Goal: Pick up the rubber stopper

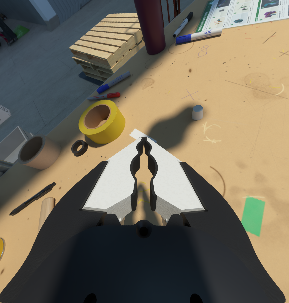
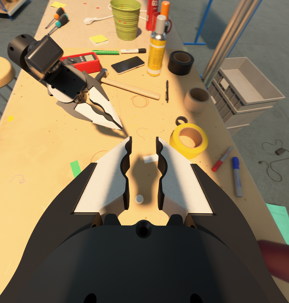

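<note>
The rubber stopper (image 1: 197, 112) is a small grey-white tapered plug standing upright on the tan workbench, ahead and right of my left gripper (image 1: 143, 138), which is shut and empty. In the right wrist view the stopper (image 2: 139, 198) stands on the bench below my right gripper (image 2: 143, 139), seen between the bases of its two fingers. The right gripper is open and empty, above the bench. The left gripper also shows in the right wrist view (image 2: 120, 127), its tips low over the bench, up and left of the right gripper's tips.
A yellow tape roll (image 1: 102, 122), a small black ring (image 1: 79, 147), a brown tape roll (image 1: 39, 151) and markers (image 1: 106, 95) lie near the left edge. A dark red cylinder (image 1: 151, 26) and a hammer (image 2: 130, 88) are on the bench. A grey bin (image 2: 245, 91) stands beyond the edge.
</note>
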